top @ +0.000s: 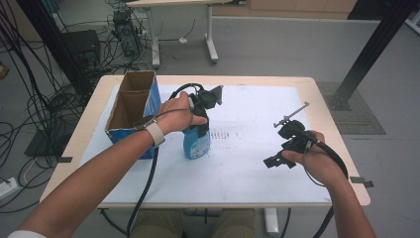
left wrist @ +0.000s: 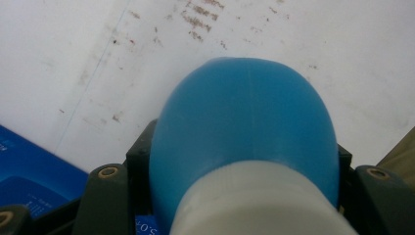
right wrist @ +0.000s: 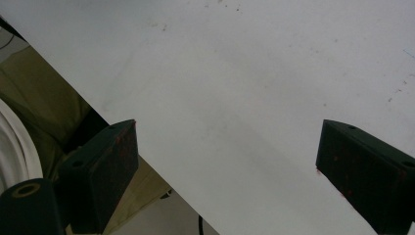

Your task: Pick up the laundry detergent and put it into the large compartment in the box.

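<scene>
Two grippers, one blue bottle [top: 196, 141] in our grasp beside the cardboard box [top: 132, 106]

We clamp the left gripper [top: 200, 116] around the smooth, rounded plastic bottle near its white neck, keeping it upright on the scuffed white table [top: 247, 163], likely so it can go into the open-topped box just to its left; our right gripper [top: 277, 159] hangs idle over bare tabletop, its flat black jaws spread wide with nothing between them, leaving room for the working hand

Grey floor [top: 277, 44], tangled cables [top: 29, 99]
</scene>
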The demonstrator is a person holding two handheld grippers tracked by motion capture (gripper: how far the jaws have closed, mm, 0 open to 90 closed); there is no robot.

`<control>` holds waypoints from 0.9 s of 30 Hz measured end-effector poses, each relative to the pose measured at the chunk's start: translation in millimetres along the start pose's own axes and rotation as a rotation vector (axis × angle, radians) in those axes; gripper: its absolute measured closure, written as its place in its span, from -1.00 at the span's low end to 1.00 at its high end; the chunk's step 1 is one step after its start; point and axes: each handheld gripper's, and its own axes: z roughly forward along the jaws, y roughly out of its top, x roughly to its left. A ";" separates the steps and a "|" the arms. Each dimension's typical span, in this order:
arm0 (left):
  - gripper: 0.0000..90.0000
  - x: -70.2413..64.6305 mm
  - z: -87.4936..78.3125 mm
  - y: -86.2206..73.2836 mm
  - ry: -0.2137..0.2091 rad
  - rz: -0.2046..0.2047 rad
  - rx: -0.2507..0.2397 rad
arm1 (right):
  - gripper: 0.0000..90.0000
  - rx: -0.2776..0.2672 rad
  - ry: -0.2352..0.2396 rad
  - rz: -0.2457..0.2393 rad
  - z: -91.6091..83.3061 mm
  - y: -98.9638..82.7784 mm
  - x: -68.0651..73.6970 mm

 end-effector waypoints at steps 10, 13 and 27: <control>-0.14 -2.2 -4.2 -2.7 0.002 -0.003 -0.008 | -0.81 -0.005 -0.004 0.001 -3.2 -1.0 0.7; -0.14 -3.8 -10.4 -3.2 0.000 -0.016 -0.006 | -0.81 -0.006 -0.009 0.000 -4.3 -1.7 1.4; -0.14 -8.9 -49.7 -11.6 0.005 -0.090 -0.010 | -0.81 -0.015 -0.013 -0.002 -7.7 -5.0 6.4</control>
